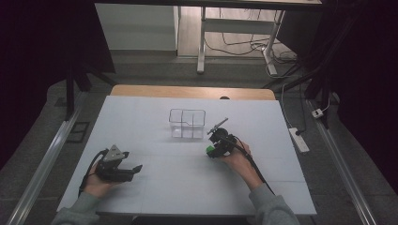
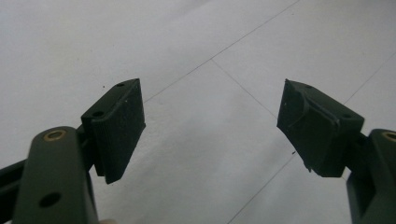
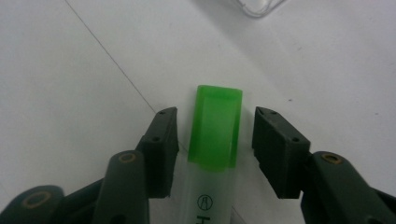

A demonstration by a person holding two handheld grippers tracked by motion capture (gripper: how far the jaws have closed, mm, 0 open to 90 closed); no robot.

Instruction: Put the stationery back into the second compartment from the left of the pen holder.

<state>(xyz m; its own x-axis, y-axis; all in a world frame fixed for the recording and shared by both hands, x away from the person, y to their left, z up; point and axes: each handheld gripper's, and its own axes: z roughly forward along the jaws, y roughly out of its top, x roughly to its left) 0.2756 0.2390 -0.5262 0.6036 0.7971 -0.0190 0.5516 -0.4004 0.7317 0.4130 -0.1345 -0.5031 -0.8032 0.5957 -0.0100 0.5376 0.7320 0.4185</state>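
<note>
A highlighter (image 3: 215,135) with a green cap and a pale translucent body lies on the white table sheet, capped end pointing away from the camera in the right gripper view. My right gripper (image 3: 215,114) straddles it at the cap, with a narrow gap between each pad and the cap, so the jaws are open around it. From above, the green cap (image 1: 209,150) peeks out under the right gripper (image 1: 213,151), just in front of the clear box. My left gripper (image 1: 136,168) rests at the front left, and its jaws (image 2: 210,98) stand wide open over bare sheet.
A clear plastic box (image 1: 187,123) with inner dividers stands at the table's middle, just beyond the right gripper; its corner (image 3: 261,7) shows at the top of the right gripper view. The white sheet (image 1: 155,187) covers the table. A wooden edge (image 1: 187,91) runs along the back.
</note>
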